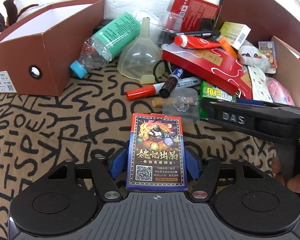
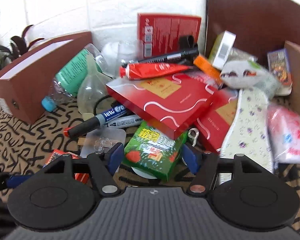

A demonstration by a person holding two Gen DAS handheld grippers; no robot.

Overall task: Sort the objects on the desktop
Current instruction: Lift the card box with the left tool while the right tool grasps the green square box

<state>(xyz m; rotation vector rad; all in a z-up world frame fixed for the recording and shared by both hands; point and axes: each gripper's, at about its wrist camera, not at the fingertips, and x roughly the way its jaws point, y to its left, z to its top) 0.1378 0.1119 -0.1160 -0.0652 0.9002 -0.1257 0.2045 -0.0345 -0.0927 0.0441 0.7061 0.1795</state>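
A playing-card box (image 1: pixel 156 140) with a dragon picture lies lengthwise between the blue fingers of my left gripper (image 1: pixel 156 155), which is shut on its long sides over the lettered tablecloth. My right gripper (image 2: pixel 153 152) is shut on a green box (image 2: pixel 152 150) with strawberries on it at the front of the pile. A red flat box (image 2: pixel 162 100) leans on the far end of the green box. In the left wrist view a black finger (image 1: pixel 240 116) of the right gripper lies against the green box (image 1: pixel 216 93).
An open brown box (image 1: pixel 30 46) stands at the left. A second brown box (image 1: pixel 250 10) at the right holds another card box (image 1: pixel 267 53) and packets. Between them lie a funnel (image 1: pixel 140 56), a crushed bottle (image 1: pixel 102 46), markers (image 1: pixel 144 93) and a red tube (image 1: pixel 196 42).
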